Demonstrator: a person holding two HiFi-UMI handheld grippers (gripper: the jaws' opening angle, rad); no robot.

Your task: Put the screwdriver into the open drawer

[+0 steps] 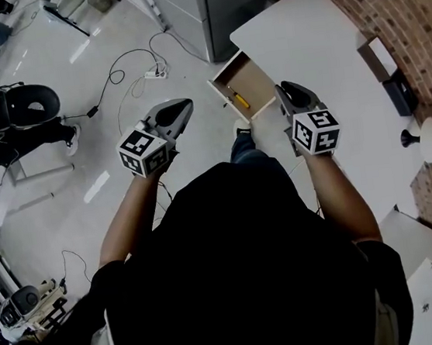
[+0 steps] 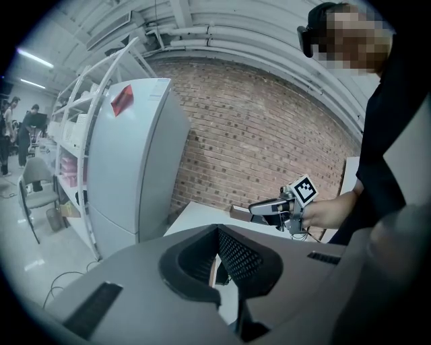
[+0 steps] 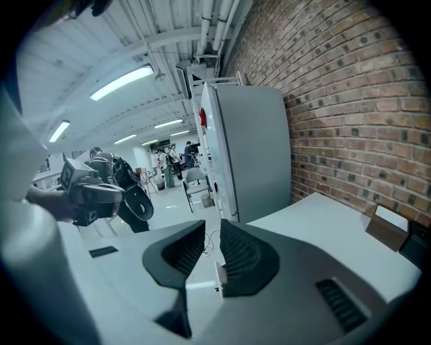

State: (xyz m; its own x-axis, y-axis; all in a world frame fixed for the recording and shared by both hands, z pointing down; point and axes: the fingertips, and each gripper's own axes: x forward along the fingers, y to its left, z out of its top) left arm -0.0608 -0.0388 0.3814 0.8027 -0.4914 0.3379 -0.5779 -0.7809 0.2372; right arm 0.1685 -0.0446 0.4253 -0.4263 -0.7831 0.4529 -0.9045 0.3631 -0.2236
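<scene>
Head view. The screwdriver (image 1: pixel 240 99) lies inside the open drawer (image 1: pixel 222 79), which projects from the table (image 1: pixel 316 30). The left gripper (image 1: pixel 179 108) is held left of the drawer, its jaws meeting at the tips and holding nothing. The right gripper (image 1: pixel 287 89) is just right of the drawer, its jaws a narrow slit apart and empty.

Drawer (image 1: pixel 249 76) sticks out over the floor and is open on top, so straight down into it is clear. Just 1 screwdriver (image 1: pixel 240 98) lying inside. Tall grey cabinet (image 1: pixel 215 4) stands close behind, white table (image 1: pixel 318 46) hugs the right side. Left is bare floor (image 1: pixel 104 154) with loose cables (image 1: pixel 128 57).
</scene>
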